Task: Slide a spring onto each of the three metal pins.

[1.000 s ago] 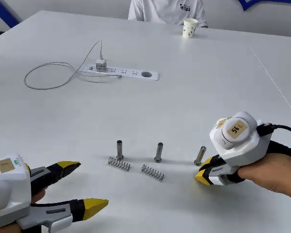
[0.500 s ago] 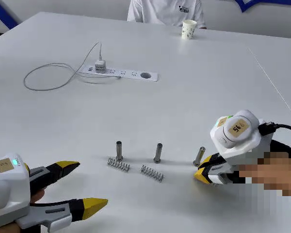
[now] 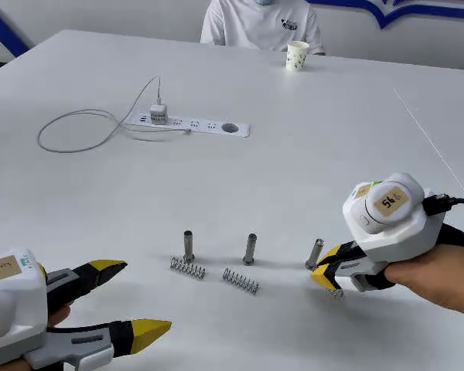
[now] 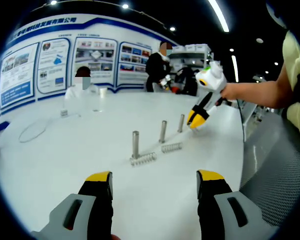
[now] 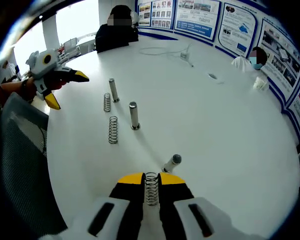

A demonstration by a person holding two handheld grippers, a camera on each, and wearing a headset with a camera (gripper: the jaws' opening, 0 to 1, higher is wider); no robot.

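Head view: three pins stand in a row on the white table [image 3: 309, 154]: left pin [image 3: 188, 245] and middle pin [image 3: 250, 249] upright, right pin [image 3: 315, 253] leaning right. Two loose springs lie flat just in front: left spring [image 3: 187, 268] by the left pin, middle spring [image 3: 240, 280] by the middle pin. None of the pins has a spring on it. Right gripper [image 3: 325, 277] sits just beside the right pin, jaws together; the end of the held spring [image 3: 336, 292] pokes out below them. Left gripper [image 3: 131, 297] is at the bottom left, jaws spread wide, nothing in them, well apart from the pins. Far side: power strip [image 3: 189, 124] with a cable [image 3: 69, 127], paper cup [image 3: 297, 56], seated person [image 3: 259, 23].

Left gripper view: left gripper [image 4: 155, 180] released, wide gap, nothing held. Ahead are the left pin [image 4: 135, 145], middle pin [image 4: 163, 131] and right pin [image 4: 181, 123], with the left spring [image 4: 143, 159] and middle spring [image 4: 172, 147] on the table. Right gripper [image 4: 197, 116] tips are next to the right pin.

Right gripper view: right gripper [image 5: 151, 181] clenched on the held spring [image 5: 151, 187], which runs along the jaws. Right pin [image 5: 172, 163] is tilted, just ahead of the tips; can't tell if they touch. Further off are the middle pin [image 5: 134, 115], left pin [image 5: 112, 90], middle spring [image 5: 113, 129], left spring [image 5: 107, 102] and the spread left gripper [image 5: 67, 90].
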